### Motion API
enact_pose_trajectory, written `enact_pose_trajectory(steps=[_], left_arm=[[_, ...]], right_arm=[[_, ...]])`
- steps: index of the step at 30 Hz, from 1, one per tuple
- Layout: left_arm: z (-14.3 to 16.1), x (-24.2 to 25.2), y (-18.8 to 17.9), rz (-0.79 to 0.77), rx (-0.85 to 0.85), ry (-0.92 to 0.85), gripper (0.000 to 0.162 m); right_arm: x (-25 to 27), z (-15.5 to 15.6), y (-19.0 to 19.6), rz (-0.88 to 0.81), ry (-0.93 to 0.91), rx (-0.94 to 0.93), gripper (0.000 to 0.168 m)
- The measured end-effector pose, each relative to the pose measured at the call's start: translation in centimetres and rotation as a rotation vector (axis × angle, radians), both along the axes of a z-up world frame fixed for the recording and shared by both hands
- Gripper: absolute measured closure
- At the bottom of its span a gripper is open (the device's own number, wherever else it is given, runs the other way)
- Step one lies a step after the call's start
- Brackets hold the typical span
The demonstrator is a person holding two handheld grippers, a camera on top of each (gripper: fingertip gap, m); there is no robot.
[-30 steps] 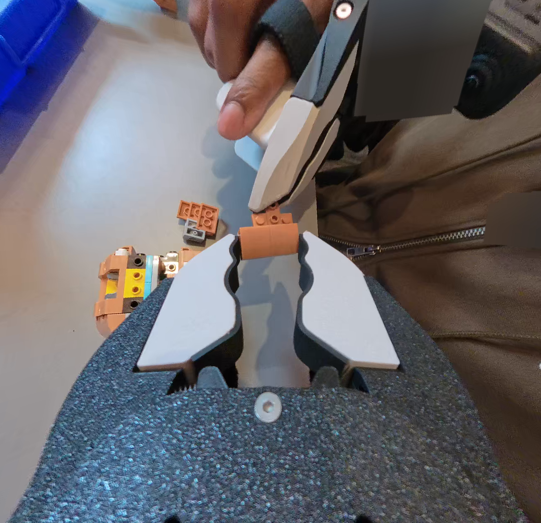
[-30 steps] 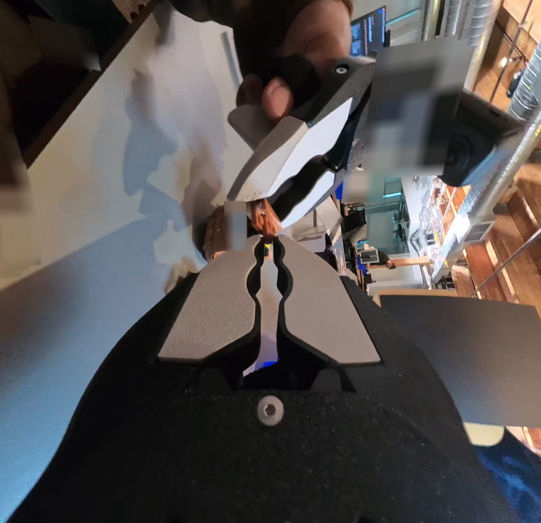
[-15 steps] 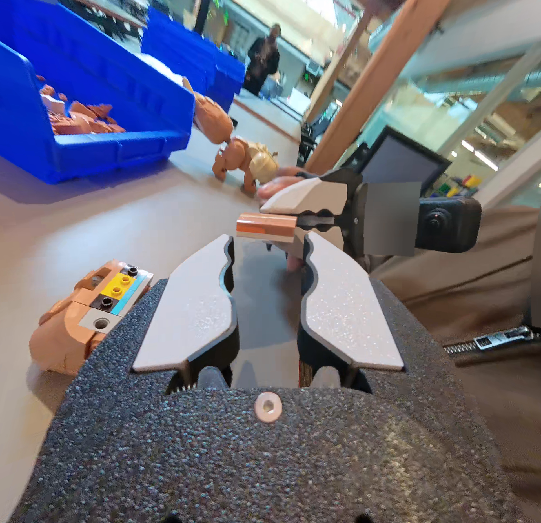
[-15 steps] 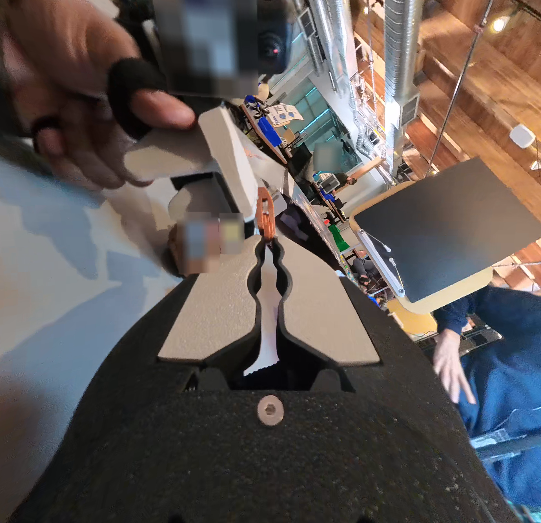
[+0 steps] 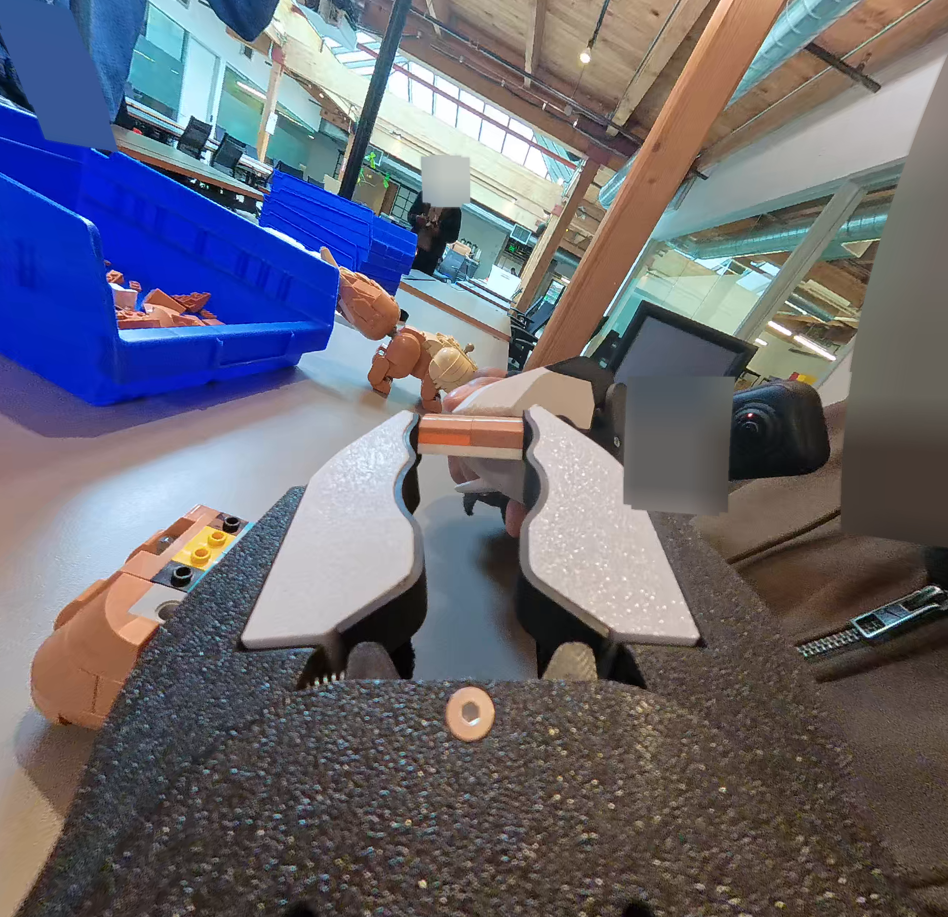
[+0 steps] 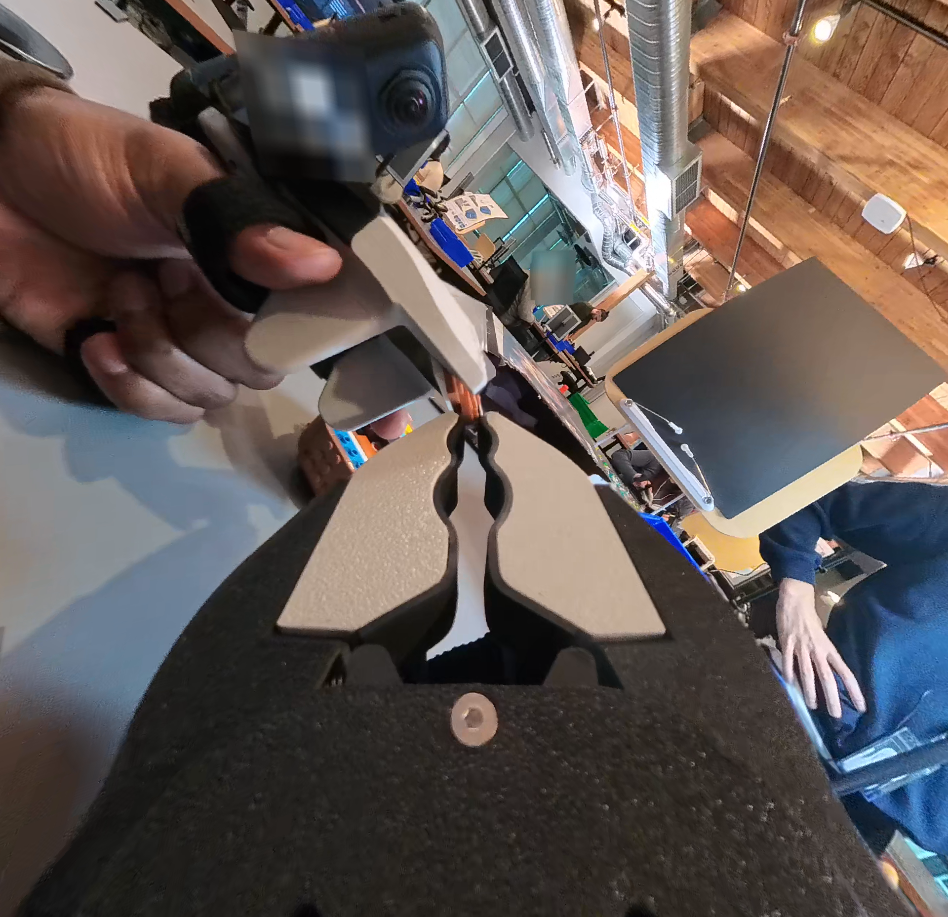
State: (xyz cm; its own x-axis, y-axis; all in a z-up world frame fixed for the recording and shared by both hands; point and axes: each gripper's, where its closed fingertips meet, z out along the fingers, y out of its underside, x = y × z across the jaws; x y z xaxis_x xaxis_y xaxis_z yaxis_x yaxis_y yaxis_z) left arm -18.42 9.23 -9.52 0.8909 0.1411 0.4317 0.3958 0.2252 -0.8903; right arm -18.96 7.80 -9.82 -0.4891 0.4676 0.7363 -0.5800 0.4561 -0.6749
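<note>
Gripping: left tongs (image 5: 471, 438) clamp brown brick piece (image 5: 470, 430) crosswise betw. tips, above table (image 5: 154, 456).
Right tongs: (image 6: 470, 420) nearly closed, pinching same piece's edge (image 6: 464, 397); both tongs meet tip to tip.
Nearby: part-built brown model (image 5: 123, 600) on table, left of left tongs.
Background: blue bin (image 5: 169, 297) w/ brown bricks; brown toy figure (image 5: 410, 353) beyond.
</note>
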Motion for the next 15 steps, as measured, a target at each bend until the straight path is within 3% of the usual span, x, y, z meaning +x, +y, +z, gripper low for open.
enact_pose_trajectory(steps=[6,15], left_arm=[[-0.18,0.31,0.25,-0.011,-0.012,-0.014,0.12],[0.6,-0.08,0.13,0.041,0.082,-0.031,0.126]], right_arm=[[-0.42,0.72,0.65,-0.033,-0.041,-0.084,0.165],[-0.16,0.77,0.2,-0.049,-0.038,-0.116,0.165]])
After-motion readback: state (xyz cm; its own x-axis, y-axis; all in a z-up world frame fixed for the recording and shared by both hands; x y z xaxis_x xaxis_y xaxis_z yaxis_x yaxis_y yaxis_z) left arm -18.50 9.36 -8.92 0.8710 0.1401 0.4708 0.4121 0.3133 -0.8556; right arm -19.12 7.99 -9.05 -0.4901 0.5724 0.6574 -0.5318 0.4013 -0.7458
